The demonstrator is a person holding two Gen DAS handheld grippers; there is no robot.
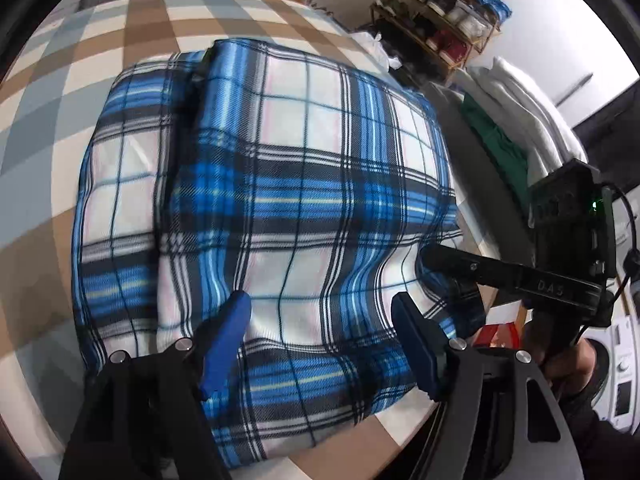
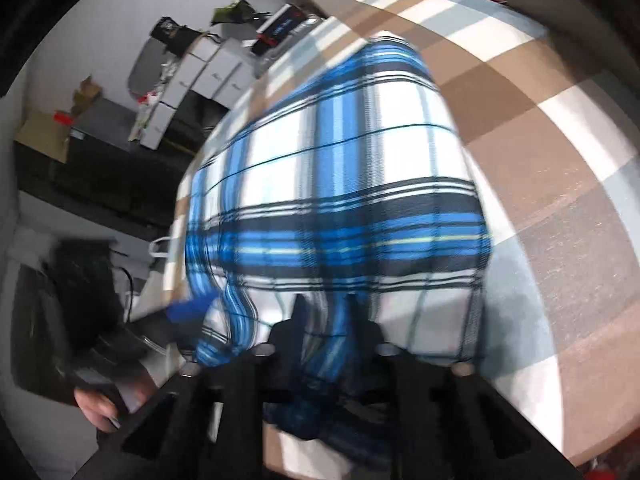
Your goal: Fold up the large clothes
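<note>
The left gripper hangs over the near edge of the plaid garment, its blue fingers spread wide with the cloth lying flat under the gap; neither pad presses on it. The right gripper has its black fingers drawn close together, pinching a bunched fold of the garment's near edge between them.

The garment lies folded into a thick rectangle on the table, which is covered in a checked cloth of brown, white and grey-blue.

The left wrist view shows the whole folded stack with a narrower layer along its left side, the right gripper coming in from the right with its tips on the cloth, a shoe rack and a pile of white and green laundry beyond the table. The right wrist view, blurred, shows the rumpled cloth in the pinch, the left gripper's blue finger at the garment's left edge, a hand on a handle, and cluttered shelves.
</note>
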